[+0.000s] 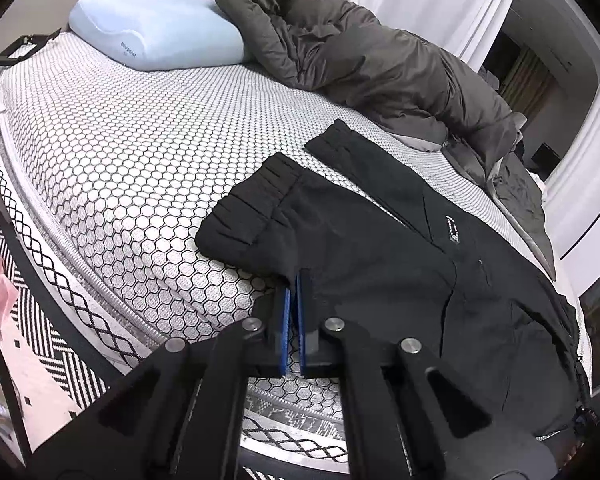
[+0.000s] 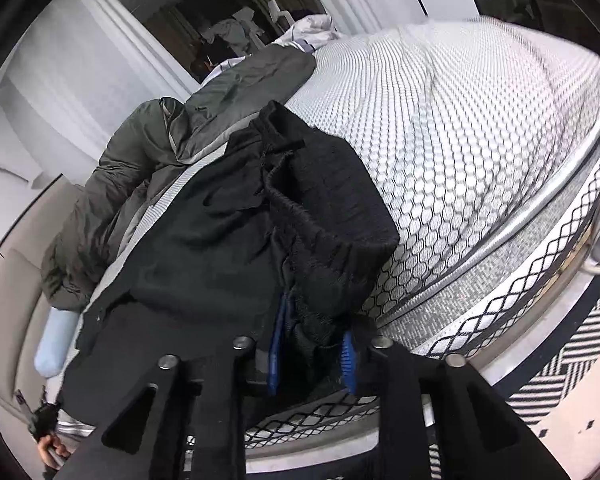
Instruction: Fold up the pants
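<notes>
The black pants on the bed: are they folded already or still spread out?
Mostly spread: the black pants lie long across the mattress, only the waistband end bunched.

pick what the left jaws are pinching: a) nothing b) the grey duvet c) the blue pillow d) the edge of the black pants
d, the left gripper has its blue-padded jaws together on the near edge of the black pants, far from the blue pillow and the grey duvet.

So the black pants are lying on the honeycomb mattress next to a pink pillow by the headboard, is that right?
Not quite. The pillow is light blue, not pink, as the left wrist view shows. The black pants do lie on the honeycomb mattress.
</notes>
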